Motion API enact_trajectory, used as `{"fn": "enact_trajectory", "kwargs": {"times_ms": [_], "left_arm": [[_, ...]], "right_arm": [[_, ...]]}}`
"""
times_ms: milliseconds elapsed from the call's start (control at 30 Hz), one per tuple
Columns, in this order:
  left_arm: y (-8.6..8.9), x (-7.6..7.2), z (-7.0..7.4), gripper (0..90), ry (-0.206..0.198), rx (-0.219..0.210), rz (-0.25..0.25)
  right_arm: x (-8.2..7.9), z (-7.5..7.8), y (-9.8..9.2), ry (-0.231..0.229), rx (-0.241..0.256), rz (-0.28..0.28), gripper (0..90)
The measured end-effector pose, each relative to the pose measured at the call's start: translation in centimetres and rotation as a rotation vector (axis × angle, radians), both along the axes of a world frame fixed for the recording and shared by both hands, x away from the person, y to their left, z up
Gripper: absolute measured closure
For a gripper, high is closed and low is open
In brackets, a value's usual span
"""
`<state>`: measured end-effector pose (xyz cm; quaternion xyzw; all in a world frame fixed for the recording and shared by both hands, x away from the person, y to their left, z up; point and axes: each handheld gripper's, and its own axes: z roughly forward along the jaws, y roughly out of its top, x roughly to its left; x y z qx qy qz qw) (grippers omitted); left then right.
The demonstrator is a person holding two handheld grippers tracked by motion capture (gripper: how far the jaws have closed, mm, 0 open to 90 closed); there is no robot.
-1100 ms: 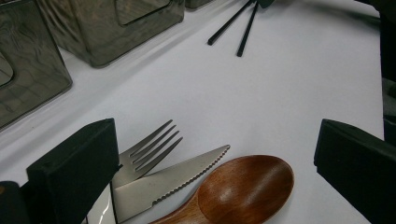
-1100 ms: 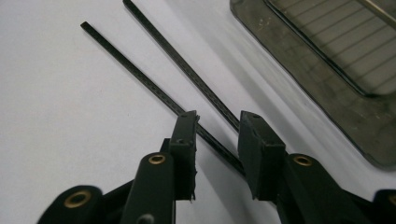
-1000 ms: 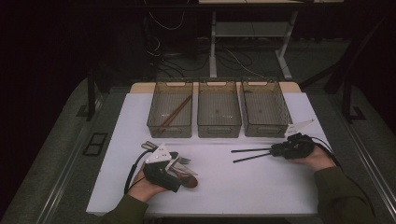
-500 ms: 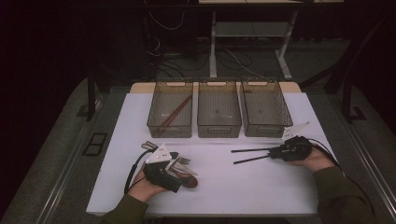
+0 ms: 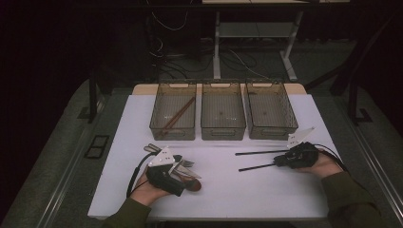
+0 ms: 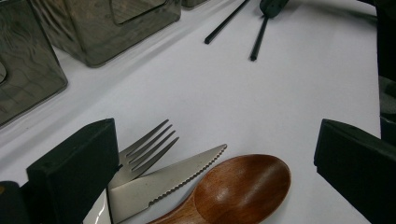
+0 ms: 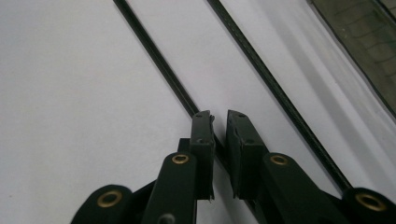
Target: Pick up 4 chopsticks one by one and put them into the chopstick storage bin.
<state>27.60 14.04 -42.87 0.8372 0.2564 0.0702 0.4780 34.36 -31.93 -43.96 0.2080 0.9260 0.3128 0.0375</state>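
Note:
Two black chopsticks lie on the white table [image 5: 228, 194], one farther [image 5: 259, 152] and one nearer [image 5: 254, 166]. My right gripper [image 5: 278, 162] is at their right ends. In the right gripper view its jaws [image 7: 220, 126] are closed to a thin slit on one chopstick [image 7: 159, 60], with the other chopstick [image 7: 266, 79] lying free beside it. My left gripper [image 5: 183, 173] rests open at the front left. Its wide-apart jaws [image 6: 215, 144] flank a metal fork [image 6: 144, 149], a serrated knife [image 6: 177, 179] and a wooden spoon [image 6: 238, 189].
Three smoky plastic bins stand in a row at the back: the left bin [image 5: 172, 137] holds wooden chopsticks [image 5: 177, 116], and the middle bin [image 5: 223, 134] and right bin [image 5: 272, 135] look bare. Table edges run close to both hands at the front.
My right hand and its gripper have slid a little toward the front edge along the black chopsticks. The left gripper and the cutlery have stayed put.

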Motion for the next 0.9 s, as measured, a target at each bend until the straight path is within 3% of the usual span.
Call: {"fn": "enact_trajectory", "kwargs": {"times_ms": [567, 900], "left_arm": [[-0.1, 0.0, 0.0, 0.0, 0.003, 0.0, -0.007], [-0.2, -0.1, -0.1, 0.0, 0.006, -0.002, -0.015]], "right_arm": [[-2.2, 0.1, 1.2, 0.038, -0.011, 0.097, 83.3], [-3.4, -0.2, 1.2, -0.005, 0.006, 0.117, 83.2]]}}
